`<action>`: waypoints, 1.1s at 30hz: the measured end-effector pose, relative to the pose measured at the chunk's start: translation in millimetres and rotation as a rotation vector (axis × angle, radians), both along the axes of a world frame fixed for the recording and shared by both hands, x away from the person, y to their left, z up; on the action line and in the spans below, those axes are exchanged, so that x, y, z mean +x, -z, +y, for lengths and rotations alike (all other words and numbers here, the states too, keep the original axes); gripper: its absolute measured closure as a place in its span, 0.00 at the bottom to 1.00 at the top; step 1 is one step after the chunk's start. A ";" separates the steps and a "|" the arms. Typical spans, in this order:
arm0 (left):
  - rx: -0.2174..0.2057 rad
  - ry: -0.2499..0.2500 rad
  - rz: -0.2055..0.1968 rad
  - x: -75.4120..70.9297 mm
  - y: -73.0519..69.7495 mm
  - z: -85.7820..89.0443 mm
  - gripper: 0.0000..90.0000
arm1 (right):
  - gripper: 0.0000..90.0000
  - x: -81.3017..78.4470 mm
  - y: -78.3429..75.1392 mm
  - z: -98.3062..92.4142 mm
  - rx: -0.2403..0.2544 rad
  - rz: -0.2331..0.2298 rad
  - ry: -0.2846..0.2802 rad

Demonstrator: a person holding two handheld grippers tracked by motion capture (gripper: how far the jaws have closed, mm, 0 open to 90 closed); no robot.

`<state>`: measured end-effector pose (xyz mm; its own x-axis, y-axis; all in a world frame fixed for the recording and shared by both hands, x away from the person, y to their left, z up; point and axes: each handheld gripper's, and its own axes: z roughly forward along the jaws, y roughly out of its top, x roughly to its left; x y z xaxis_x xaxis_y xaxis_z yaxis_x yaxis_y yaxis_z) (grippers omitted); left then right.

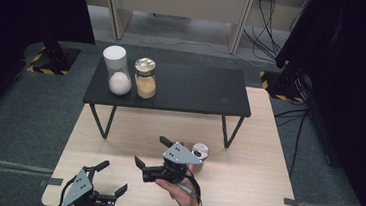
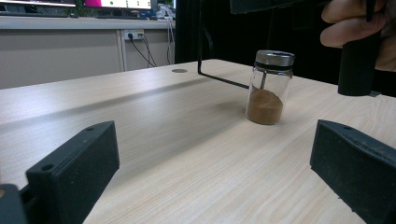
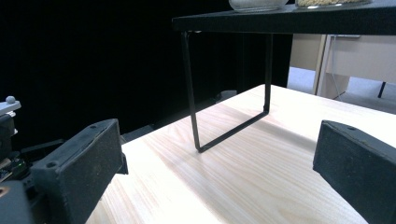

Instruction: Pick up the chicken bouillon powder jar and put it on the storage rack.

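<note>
high view: the small clear glass jar with a silver screw lid and brown powder [image 1: 200, 152] stands upright on the pale wooden table [image 1: 253, 189], just beyond the right gripper [image 1: 150, 153] on its right flank, while that gripper's wide-open fingers point left, away from it. left gripper [image 1: 112, 178] sits at the near table edge, fingers spread wide and empty. left gripper view puts the jar [image 2: 269, 87] ahead between its fingers but well off, so the right hand is nearer yet would need to swing round.

Right gripper [image 3: 219, 172] fingers spread wide, wooden table [image 3: 261, 158], black shelf [image 3: 289, 21] on thin legs
</note>
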<state>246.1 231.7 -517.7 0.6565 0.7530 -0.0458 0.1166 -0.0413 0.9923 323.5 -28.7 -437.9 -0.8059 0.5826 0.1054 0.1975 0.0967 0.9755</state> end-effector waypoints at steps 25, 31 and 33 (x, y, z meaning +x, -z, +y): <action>-0.004 0.000 -0.001 -0.5 -0.4 0.2 0.01 | 0.02 -11.2 25.7 -11.6 -0.025 0.031 0.002; -0.006 0.000 -0.001 -0.4 -0.5 0.4 0.01 | 0.02 -14.6 29.9 -13.9 -0.024 0.038 0.003; -0.006 0.000 -0.001 -0.5 -0.5 0.4 0.01 | 0.02 -15.5 31.2 -14.6 -0.025 0.039 0.001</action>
